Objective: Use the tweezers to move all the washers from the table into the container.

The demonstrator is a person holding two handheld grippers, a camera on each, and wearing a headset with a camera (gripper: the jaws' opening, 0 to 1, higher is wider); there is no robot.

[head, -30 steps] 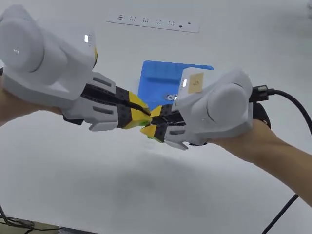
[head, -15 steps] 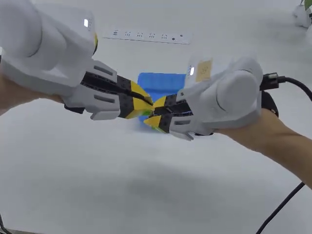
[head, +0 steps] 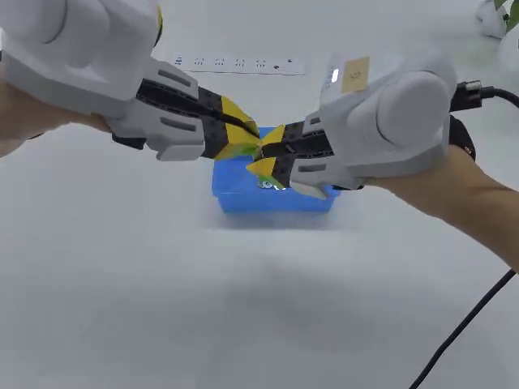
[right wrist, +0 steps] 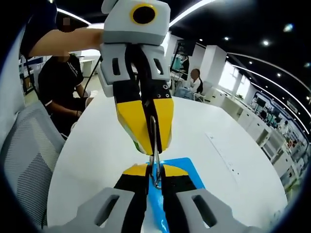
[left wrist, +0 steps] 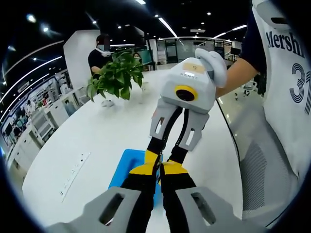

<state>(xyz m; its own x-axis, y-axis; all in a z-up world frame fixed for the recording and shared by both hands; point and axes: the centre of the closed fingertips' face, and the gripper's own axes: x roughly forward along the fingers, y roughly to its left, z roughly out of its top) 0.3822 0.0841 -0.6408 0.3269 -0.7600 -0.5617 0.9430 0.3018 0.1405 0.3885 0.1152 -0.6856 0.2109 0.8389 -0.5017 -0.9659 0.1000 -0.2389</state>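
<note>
Head view: left gripper (head: 246,146) and right gripper (head: 264,162) meet tip to tip above the blue container (head: 235,198). Both jaw pairs are narrow, pinching the tweezers (right wrist: 153,155). Best to secure one firm grip before the other lets go. Washers too small to tell.

Left gripper (left wrist: 159,171) meets right gripper (left wrist: 164,156) above container (left wrist: 124,167).

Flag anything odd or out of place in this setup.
Nothing looks spilled or damaged. One oddity: the left claw and right claw are both shut on the same tweezers, tip to tip, above the blue container.
</note>
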